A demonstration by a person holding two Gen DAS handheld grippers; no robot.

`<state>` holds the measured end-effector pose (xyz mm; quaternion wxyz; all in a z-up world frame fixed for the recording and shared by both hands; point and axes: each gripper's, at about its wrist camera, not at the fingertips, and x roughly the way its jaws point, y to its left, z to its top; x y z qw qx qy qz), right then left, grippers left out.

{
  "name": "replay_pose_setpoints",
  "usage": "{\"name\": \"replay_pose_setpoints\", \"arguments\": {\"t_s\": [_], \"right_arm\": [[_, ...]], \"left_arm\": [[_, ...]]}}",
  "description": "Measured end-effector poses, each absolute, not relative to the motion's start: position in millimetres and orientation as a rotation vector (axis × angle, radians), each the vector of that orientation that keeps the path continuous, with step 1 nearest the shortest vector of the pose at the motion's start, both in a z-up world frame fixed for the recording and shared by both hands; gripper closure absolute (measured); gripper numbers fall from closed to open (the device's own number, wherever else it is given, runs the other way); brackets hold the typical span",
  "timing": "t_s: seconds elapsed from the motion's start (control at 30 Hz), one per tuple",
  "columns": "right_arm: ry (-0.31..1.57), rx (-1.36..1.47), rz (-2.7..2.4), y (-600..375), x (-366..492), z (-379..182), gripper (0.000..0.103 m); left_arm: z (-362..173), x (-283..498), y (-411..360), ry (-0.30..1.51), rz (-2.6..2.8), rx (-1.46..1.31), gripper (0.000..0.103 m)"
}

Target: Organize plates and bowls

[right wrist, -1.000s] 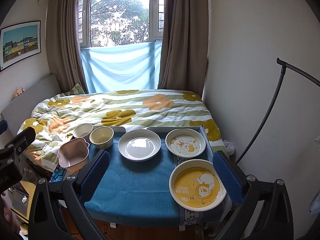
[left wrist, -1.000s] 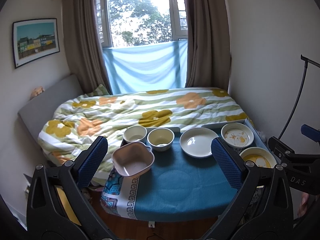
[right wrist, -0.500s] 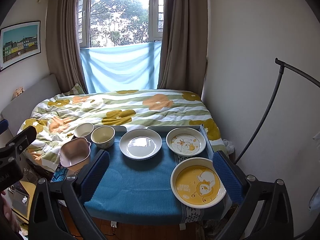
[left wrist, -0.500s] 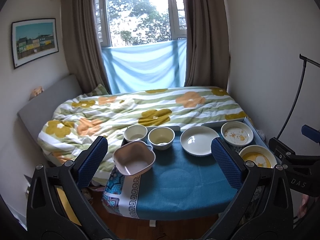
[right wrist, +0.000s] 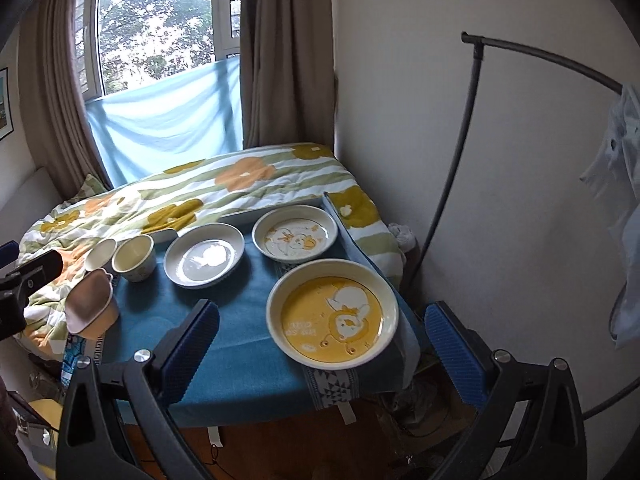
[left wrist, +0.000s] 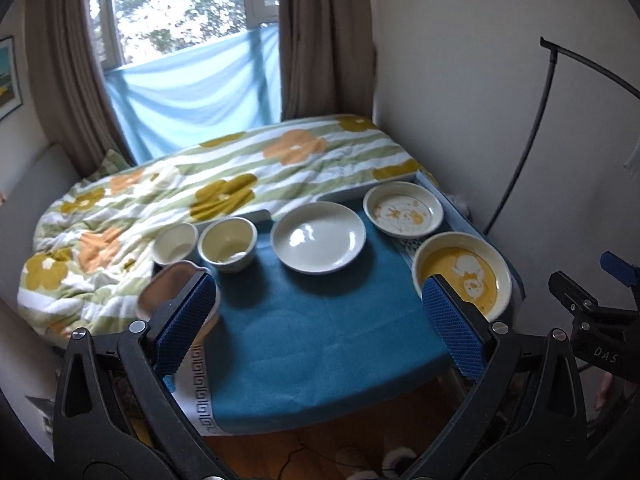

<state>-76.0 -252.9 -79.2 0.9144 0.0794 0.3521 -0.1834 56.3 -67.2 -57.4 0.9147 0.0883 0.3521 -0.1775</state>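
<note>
On the blue-clothed table (left wrist: pixel 320 332) (right wrist: pixel 232 336) stand a pink bowl (left wrist: pixel 168 292) (right wrist: pixel 90 306) at the left edge, two cream bowls (left wrist: pixel 228 242) (right wrist: pixel 134 256) behind it, a plain white plate (left wrist: pixel 318 236) (right wrist: pixel 205 256), a white duck plate (left wrist: pixel 404 209) (right wrist: pixel 296 237) and a yellow duck plate (left wrist: pixel 462 272) (right wrist: pixel 332 315) at the right. My left gripper (left wrist: pixel 320 324) hovers open before the table's middle, holding nothing. Open and holding nothing too, my right gripper (right wrist: pixel 322 344) hangs over the front of the yellow duck plate.
A bed with a flowered quilt (left wrist: pixel 192 200) lies behind the table under the window. A black curved stand (right wrist: pixel 472 128) rises by the right wall with white cloth (right wrist: pixel 624 200) hanging from it. The table's front edge drops to a wooden floor (left wrist: pixel 304 452).
Both views have swung to the right and come closer to the table. The yellow duck plate now sits between the right gripper's fingers in view. No dish has moved.
</note>
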Motion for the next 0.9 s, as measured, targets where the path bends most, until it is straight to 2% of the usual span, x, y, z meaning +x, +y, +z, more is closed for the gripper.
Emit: {"name": "replay_pose_setpoints", "arguments": {"t_s": [0.4,0.47,0.57,0.63,0.7,0.9], "right_arm": [[0.934,0.405,-0.282,-355.3,-56.2,-178.8,0.002],[0.955,0.450,-0.262,-370.1,-47.7,-194.5,0.008],[1.001,0.523,-0.226,-390.6,-33.5,-219.8,0.026],[1.033,0.564,-0.206,-402.4,-24.1,-236.1,0.036],[1.061,0.590,-0.189,-409.6,-14.6,-250.2,0.045],[1.066,0.617,-0.116,-423.4,2.8,-269.7,0.049]], "left_arm": [[-172.0,130.9,-176.6,1.021,-0.606,0.223,0.000],[-193.6,142.4,-194.0,1.065,-0.628,0.240,0.000],[-225.5,160.1,-210.6,1.148,-0.670,0.219,0.001],[-245.4,171.5,-218.2,1.204,-0.676,0.209,0.005],[-262.1,181.3,-226.0,1.246,-0.670,0.226,0.021],[-289.8,196.5,-244.4,1.300,-0.688,0.249,0.040]]}}
